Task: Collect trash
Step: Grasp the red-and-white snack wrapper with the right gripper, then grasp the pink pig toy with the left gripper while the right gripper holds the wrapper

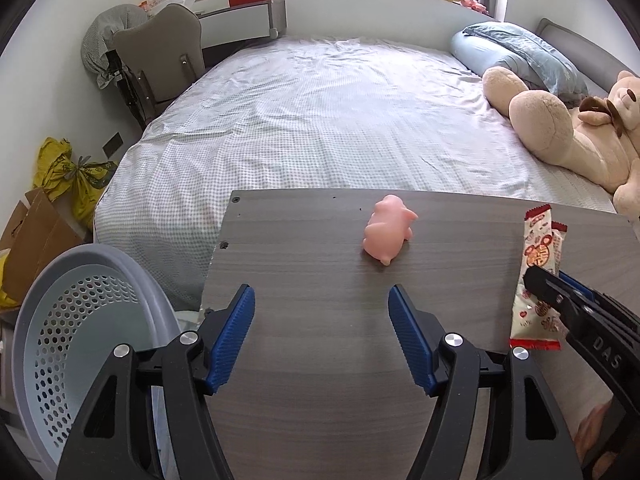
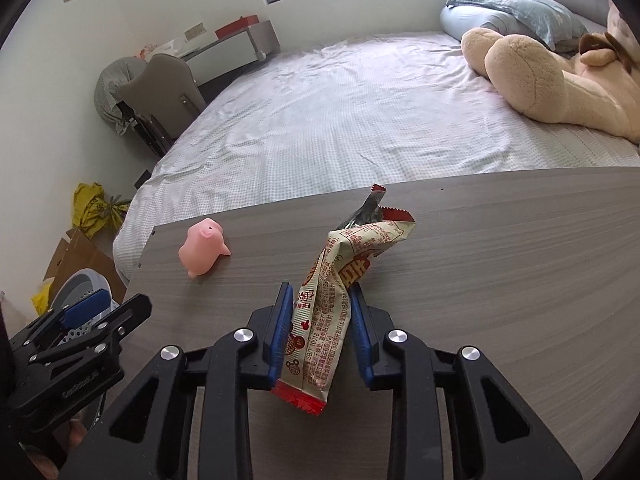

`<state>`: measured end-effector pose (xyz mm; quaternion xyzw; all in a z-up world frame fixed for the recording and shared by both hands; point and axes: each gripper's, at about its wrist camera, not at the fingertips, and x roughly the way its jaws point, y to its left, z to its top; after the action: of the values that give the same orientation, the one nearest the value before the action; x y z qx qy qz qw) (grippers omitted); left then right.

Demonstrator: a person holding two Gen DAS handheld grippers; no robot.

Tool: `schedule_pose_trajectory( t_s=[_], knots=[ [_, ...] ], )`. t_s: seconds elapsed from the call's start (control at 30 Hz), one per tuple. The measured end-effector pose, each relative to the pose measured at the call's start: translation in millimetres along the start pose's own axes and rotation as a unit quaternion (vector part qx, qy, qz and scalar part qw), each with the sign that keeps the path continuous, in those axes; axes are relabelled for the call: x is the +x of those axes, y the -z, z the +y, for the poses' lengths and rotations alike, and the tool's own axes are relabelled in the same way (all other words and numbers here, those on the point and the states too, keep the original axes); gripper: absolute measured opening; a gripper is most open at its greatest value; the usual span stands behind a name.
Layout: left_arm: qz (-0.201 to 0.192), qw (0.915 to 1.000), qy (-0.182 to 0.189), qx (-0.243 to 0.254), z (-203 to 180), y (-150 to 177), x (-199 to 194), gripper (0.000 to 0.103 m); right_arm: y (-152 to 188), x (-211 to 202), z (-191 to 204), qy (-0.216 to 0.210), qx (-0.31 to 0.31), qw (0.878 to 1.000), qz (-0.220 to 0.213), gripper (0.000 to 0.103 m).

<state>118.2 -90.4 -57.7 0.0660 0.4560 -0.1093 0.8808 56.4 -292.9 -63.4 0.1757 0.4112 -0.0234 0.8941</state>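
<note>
- At the far left, beside the surface [image 1: 304, 340], a grey perforated basket [image 1: 80, 312] is standing.
- The left gripper [image 1: 322, 296] is hovering, fingers spread, nothing between them.
- A pink pig toy [image 1: 386, 230] is lying farther off.
- The right gripper [image 2: 320, 300] is pinching a crumpled snack wrapper [image 2: 340, 280].

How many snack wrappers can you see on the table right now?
1: the snack wrapper, pinched in the right tool over the table, right of the pink pig toy. None seems hidden.
</note>
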Motion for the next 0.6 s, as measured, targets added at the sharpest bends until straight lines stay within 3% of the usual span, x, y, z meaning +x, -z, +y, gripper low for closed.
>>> schedule_pose_trajectory(
  t_s=[0.6],
  knots=[
    [0.012, 0.9997, 0.02, -0.005, -40.3, -38.3, 57.3, 0.066, 20.3, -39.3, -26.3, -0.022, 0.035, 0.999, -0.014, 0.028]
  ],
)
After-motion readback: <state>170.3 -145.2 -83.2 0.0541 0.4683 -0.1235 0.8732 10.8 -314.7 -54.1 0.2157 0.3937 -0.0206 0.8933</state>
